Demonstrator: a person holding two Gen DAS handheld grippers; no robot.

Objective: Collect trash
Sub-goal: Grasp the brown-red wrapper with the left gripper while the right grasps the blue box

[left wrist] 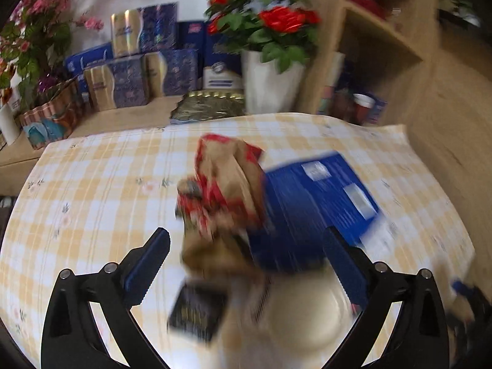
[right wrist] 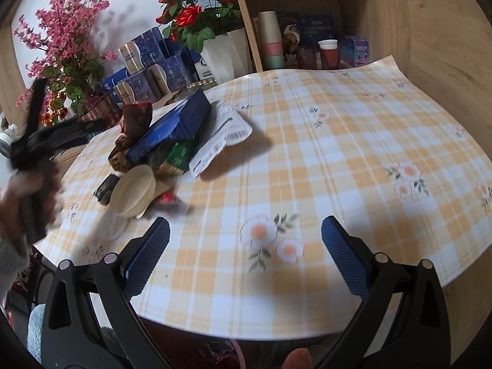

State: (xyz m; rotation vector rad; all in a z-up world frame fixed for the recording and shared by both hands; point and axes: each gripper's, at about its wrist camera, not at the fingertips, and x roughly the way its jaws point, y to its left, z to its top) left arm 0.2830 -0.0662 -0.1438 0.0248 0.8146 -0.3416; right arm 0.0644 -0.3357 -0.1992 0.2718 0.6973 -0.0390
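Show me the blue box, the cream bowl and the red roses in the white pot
blue box [right wrist: 172, 123]: right wrist view, its long blue side.
cream bowl [right wrist: 133, 190]: right wrist view, its inside.
red roses [right wrist: 187, 15]: right wrist view, one bloom above the white pot.

I see my left gripper [left wrist: 246, 264] and right gripper [right wrist: 245, 243] both angled downward, jaws spread wide, nothing clamped between either pair.

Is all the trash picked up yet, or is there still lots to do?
The trash looks gathered into one pile: blue box, cream bowl, red-and-brown wrapper. Nothing is in hand: the left hand-held gripper and right hand-held gripper are both open and empty. The pile still sits on the checked tablecloth.
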